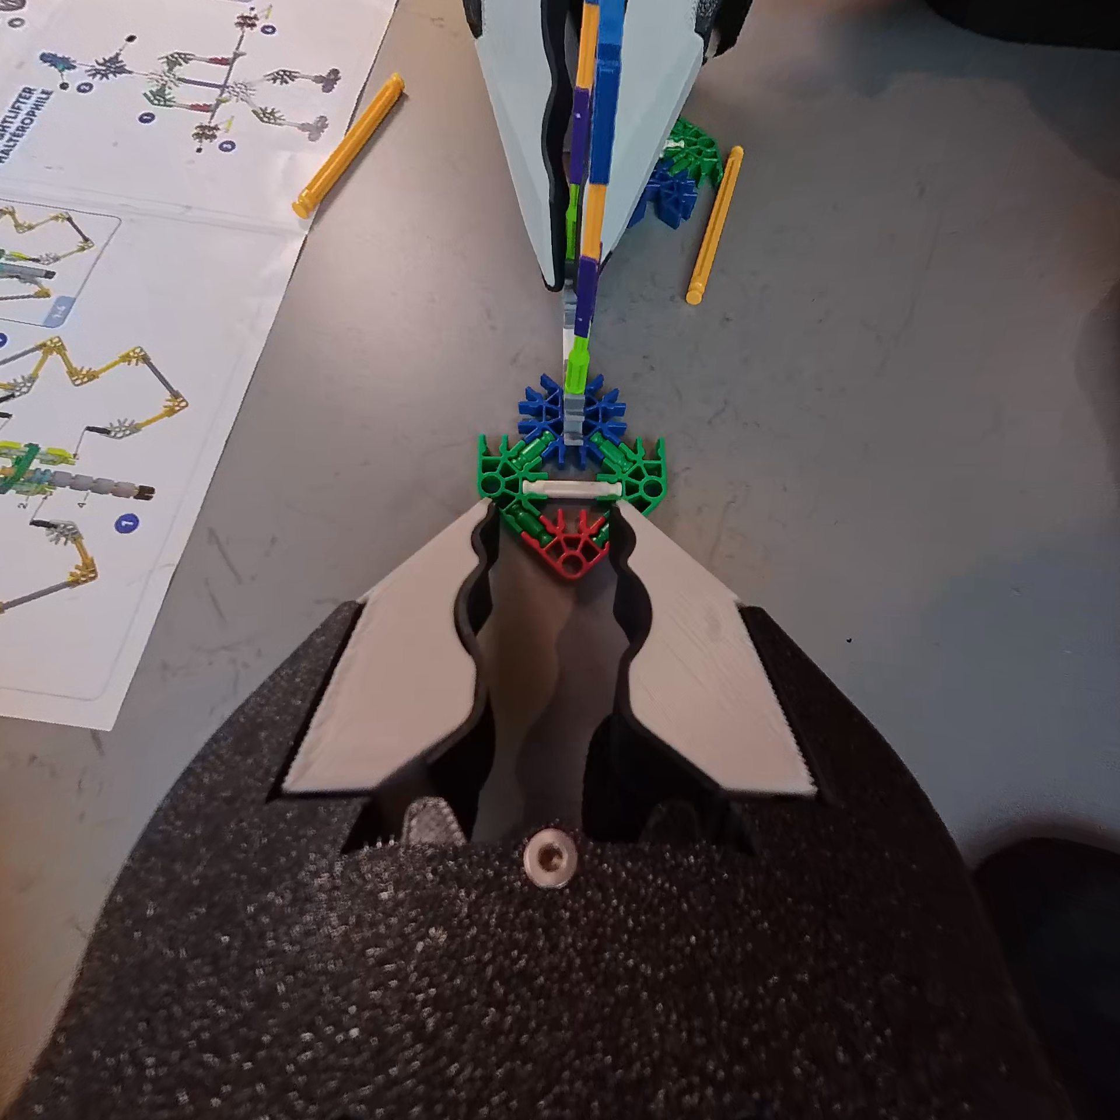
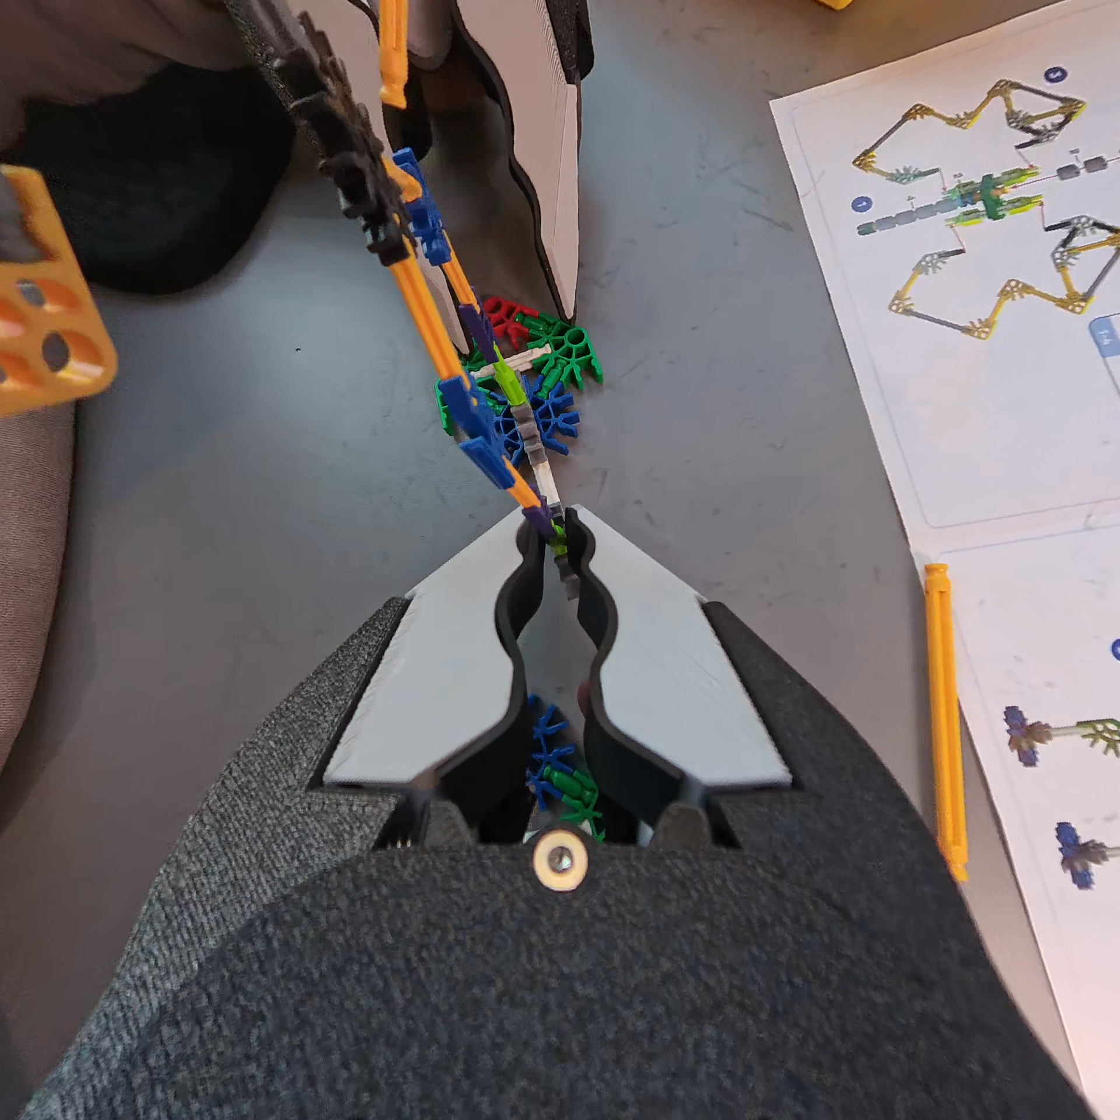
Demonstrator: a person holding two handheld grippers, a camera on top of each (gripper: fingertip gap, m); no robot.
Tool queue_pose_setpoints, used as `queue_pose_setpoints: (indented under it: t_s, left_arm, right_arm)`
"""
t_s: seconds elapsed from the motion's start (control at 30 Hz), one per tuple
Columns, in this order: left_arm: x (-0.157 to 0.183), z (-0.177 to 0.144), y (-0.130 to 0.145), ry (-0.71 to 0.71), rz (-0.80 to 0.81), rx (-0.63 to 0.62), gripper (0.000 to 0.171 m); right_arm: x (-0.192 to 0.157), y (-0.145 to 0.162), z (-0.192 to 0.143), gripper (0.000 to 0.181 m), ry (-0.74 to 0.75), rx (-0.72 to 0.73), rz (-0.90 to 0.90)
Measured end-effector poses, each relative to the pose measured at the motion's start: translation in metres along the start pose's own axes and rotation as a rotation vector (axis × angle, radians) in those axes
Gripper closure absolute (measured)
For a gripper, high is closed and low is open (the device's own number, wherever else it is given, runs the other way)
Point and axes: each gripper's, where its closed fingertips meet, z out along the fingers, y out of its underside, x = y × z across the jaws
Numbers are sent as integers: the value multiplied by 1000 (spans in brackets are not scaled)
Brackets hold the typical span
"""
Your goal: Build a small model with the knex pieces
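My left gripper [image 1: 554,515] is shut on a flat cluster of green, red and blue connectors [image 1: 573,466] that lies on the grey table [image 1: 879,485]. The red connector [image 1: 573,548] sits between its fingertips. A long chain of orange, purple, blue and lime rods [image 1: 585,254] runs from the cluster's blue connector [image 1: 545,412] into my right gripper [image 1: 576,279], which comes in from the top. In the right wrist view my right gripper [image 2: 553,527] is shut on the chain's near end [image 2: 560,545]. The cluster [image 2: 533,388] lies beyond, with the left gripper's fingers [image 2: 554,182] on it.
A printed instruction sheet lies at the left [image 1: 121,363] and shows at the right in the right wrist view [image 2: 1000,363]. Two loose yellow rods [image 1: 348,145] [image 1: 715,224] and a spare green and blue connector cluster [image 1: 685,176] lie nearby. An orange perforated piece [image 2: 42,291] is at the left. My hands' fingertips stand some 8 cm from each other.
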Motion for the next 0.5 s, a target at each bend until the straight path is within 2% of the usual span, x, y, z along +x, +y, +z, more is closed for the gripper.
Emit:
queue_pose_setpoints:
  t_s: [0.1,0.13,0.17,0.2,0.23,0.3,0.4,0.5]
  left_arm:
    - [-1,0,0,8,-35,-2,133]
    - [-4,-1,0,-2,-59,-5,128]
    - [-6,-3,-1,-8,-81,-5,122]
    - [-7,-6,-2,-7,-93,1,115]
    - [-8,-10,-5,-11,-99,18,114]
    - [-9,-18,-11,-26,-101,55,114]
    - [-10,-21,-13,-49,-90,69,114]
    - [-3,-14,-8,-42,-73,37,115]
  right_arm:
    - [-1,0,0,176,23,-11,-6]
    - [-1,-1,-1,176,35,-4,-11]
    - [1,-1,-2,173,57,3,-15]
    - [2,-1,-4,161,75,8,-24]
    - [1,-2,-8,153,81,17,-29]
    - [2,-4,-19,148,94,39,-33]
    - [6,-8,-37,147,118,83,-25]
    - [12,0,-46,153,164,66,-41]
